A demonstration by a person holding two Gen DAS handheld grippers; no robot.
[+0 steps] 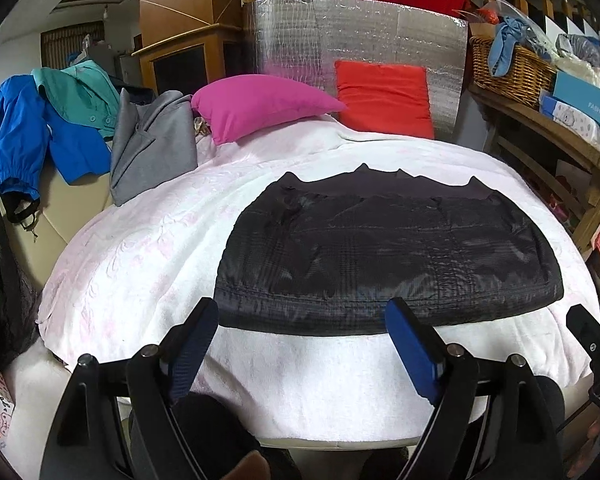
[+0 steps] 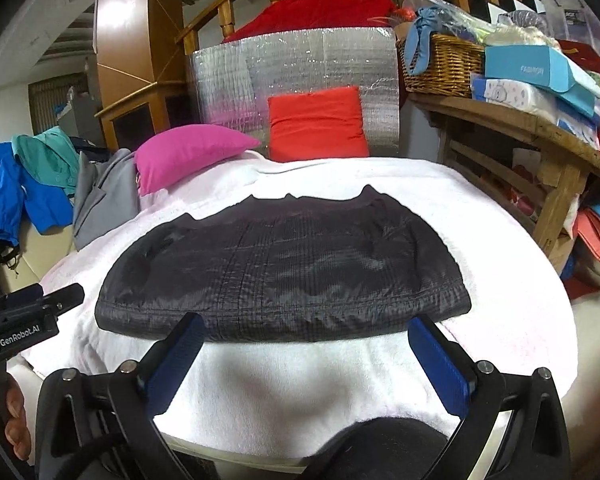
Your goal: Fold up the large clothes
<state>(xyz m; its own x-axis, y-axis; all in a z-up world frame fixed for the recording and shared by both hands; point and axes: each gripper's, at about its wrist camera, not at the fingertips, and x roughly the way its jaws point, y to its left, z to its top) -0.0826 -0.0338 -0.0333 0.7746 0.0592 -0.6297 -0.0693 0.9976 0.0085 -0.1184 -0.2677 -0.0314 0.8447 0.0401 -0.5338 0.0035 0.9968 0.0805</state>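
Observation:
A dark quilted garment (image 1: 388, 256) lies folded flat on the white blanket (image 1: 140, 264) of the bed. It also shows in the right wrist view (image 2: 284, 272). My left gripper (image 1: 304, 320) is open and empty, its blue pads just short of the garment's near edge. My right gripper (image 2: 306, 332) is open and empty, also hovering at the near edge. The right gripper's tip shows at the right edge of the left wrist view (image 1: 588, 332). The left gripper shows at the left of the right wrist view (image 2: 32, 308).
A pink pillow (image 1: 256, 104) and a red pillow (image 1: 384, 96) lie at the bed's head against a silver foil panel (image 1: 356, 40). Grey (image 1: 152, 144), teal and blue (image 1: 20, 136) clothes hang at the left. A wooden shelf with a wicker basket (image 1: 508, 68) stands at the right.

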